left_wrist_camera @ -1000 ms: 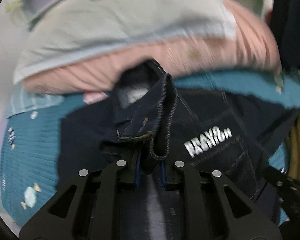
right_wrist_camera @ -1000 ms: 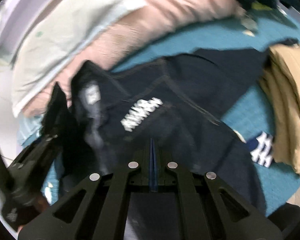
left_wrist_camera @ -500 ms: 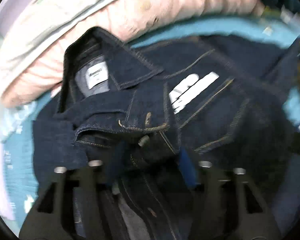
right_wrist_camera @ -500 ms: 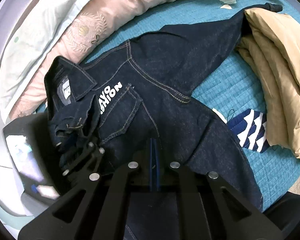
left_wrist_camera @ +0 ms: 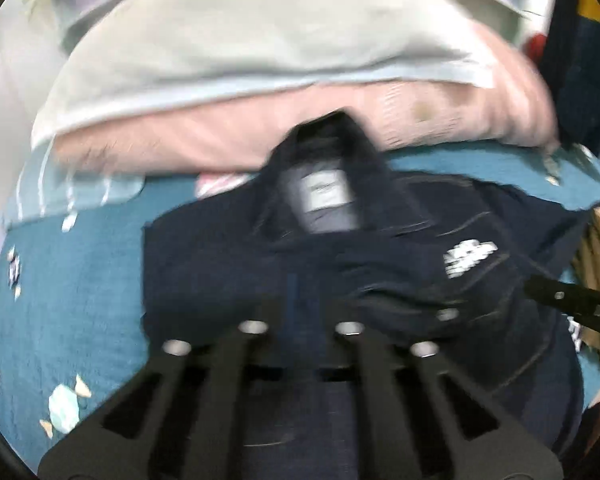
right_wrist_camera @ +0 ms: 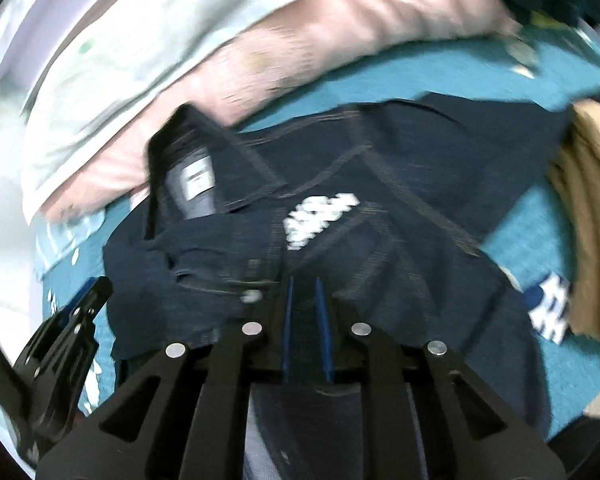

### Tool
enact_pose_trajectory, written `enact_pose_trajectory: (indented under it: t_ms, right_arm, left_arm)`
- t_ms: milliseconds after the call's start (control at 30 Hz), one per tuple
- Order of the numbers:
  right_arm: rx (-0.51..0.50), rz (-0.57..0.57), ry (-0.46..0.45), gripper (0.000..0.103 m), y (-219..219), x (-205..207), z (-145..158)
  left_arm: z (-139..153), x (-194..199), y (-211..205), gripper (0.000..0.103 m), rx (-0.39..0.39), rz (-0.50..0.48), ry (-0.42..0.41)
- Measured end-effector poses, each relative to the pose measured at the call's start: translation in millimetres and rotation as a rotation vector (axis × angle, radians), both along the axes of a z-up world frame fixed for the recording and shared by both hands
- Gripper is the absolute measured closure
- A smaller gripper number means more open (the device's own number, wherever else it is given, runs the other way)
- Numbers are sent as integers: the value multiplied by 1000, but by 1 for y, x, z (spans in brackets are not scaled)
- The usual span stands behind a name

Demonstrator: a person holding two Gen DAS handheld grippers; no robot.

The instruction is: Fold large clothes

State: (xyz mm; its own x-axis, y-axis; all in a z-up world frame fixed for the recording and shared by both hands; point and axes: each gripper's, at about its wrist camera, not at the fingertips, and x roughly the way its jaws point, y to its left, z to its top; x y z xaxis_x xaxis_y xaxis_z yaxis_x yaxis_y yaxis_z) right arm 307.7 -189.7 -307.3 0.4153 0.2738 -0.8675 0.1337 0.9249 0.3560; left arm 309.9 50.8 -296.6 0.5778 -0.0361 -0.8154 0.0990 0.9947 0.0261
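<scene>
A dark denim jacket (left_wrist_camera: 380, 248) lies front up on the teal bedspread (left_wrist_camera: 72, 280), collar label (left_wrist_camera: 324, 194) toward the pillows and white lettering (left_wrist_camera: 468, 258) on the chest. My left gripper (left_wrist_camera: 293, 300) hovers over the jacket's left front, shut, with no cloth visible between its pads. In the right wrist view the jacket (right_wrist_camera: 380, 220) fills the middle. My right gripper (right_wrist_camera: 304, 292) is just above the jacket below the lettering (right_wrist_camera: 320, 220). Its jaws are opening, with a narrow gap between the blue pads and nothing pinched. The left gripper (right_wrist_camera: 76, 320) shows at the lower left. Both views are blurred.
A pink pillow (left_wrist_camera: 260, 140) and a pale green one (left_wrist_camera: 240, 40) lie just beyond the collar. A tan garment (right_wrist_camera: 588, 208) and a blue-and-white striped piece (right_wrist_camera: 548, 312) lie to the jacket's right. Dark clothing (left_wrist_camera: 580, 60) hangs at the far right.
The left gripper let go of the jacket's front edge it held up, opened wide, then shut empty and shifted sideways. The edge dropped onto the jacket. The right gripper's pads have parted a little.
</scene>
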Motion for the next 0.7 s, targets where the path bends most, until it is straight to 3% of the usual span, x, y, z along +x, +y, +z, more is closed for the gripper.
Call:
enact_pose_trajectory:
  t_ms: [133,267,333,367,433,500,600,700]
  right_arm:
    - [-86,114,-41,93,49,15,-12]
    - [-144,155,40,93,76,25,-51]
    - [-168,150,89,96,81,30,-83]
    - [-177,152,71,97,83,30,-89]
    - [-226,182,51,97,89,32,-88]
    - [-230,181,64,97,90,32,-82]
    - [-194,184,45,94,86,30,-67]
    - [-139,173,-51,94,79,28,-37]
  left_arm:
    - [-24,6,51,102,-60,87,53]
    - [-60,8,89,102,-61,161,124]
    - [-94,10,109,103,-77,209,178]
    - [-101,2,116,103,-135,205,120]
    - [-102,-6,110,101,-94,182,58]
    - [-101,-9,103,101,-49,197,47]
    - [-90,-5,103,102,-72,229,71]
    - [-61,0,101,102,-70,198,-18]
